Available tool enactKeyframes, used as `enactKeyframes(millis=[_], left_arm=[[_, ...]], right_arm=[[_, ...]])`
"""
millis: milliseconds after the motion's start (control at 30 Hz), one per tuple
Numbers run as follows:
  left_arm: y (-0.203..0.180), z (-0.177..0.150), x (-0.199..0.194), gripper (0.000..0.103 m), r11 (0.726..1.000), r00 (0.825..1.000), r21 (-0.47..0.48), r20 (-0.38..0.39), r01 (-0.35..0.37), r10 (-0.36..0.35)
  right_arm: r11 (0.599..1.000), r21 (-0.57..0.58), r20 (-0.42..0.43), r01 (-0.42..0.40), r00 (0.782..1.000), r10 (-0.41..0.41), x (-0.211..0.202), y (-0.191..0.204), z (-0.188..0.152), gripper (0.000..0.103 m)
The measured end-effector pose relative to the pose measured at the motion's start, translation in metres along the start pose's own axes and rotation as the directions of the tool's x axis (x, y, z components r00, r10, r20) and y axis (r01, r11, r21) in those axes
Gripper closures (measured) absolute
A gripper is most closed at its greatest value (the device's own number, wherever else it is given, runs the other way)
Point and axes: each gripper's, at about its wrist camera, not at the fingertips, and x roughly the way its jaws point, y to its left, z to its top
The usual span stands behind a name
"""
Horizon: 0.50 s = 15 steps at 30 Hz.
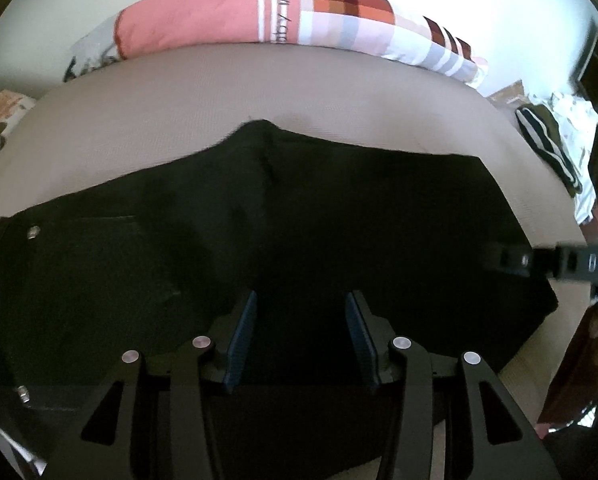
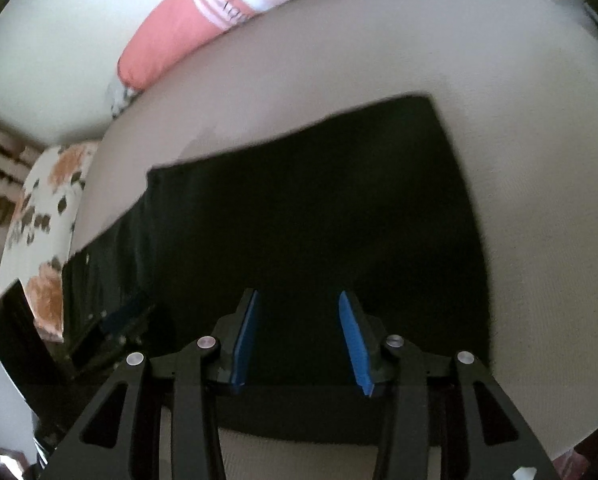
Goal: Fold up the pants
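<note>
Black pants [image 1: 299, 220] lie flat on a beige bed sheet [image 1: 259, 88], folded lengthwise, with the waist and metal rivets at the left. My left gripper [image 1: 301, 300] is open just above the pants' middle, with nothing between its blue pads. My right gripper [image 2: 297, 300] is open over the leg end of the pants [image 2: 319, 208], also empty. The right gripper's tip [image 1: 539, 262] shows at the pants' right edge in the left wrist view. The left gripper [image 2: 115, 328] shows at the lower left of the right wrist view.
A pink and checked pillow [image 1: 259, 12] lies along the far side of the bed by a white wall. A floral cloth [image 2: 43, 240] hangs at the left. A striped garment [image 1: 547, 140] and other clothes lie at the right edge.
</note>
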Motion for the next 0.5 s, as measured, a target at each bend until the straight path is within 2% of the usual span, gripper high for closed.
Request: enactKeyframes(millis=[167,267,500], left_arm=[[0.016,0.000,-0.023,0.053,0.998,0.997,0.013,0.035,-0.063,0.062],[0.029,0.000,-0.035,0.053,0.993,0.993,0.020,0.041,-0.114,0.113],[0.062,-0.003,-0.064,0.053,0.986,0.986,0.025,0.047,-0.164,0.163]], right_arm=[[0.998,-0.039,-0.051,-0.045,0.998,0.043,0.010,0.021,-0.011,0.061],[0.996,-0.083,-0.051,-0.033,0.998,0.029,0.015,0.036,-0.019,0.059],[0.984,-0.147,-0.117,-0.096,0.990,0.079,0.028,0.071,-0.032,0.059]])
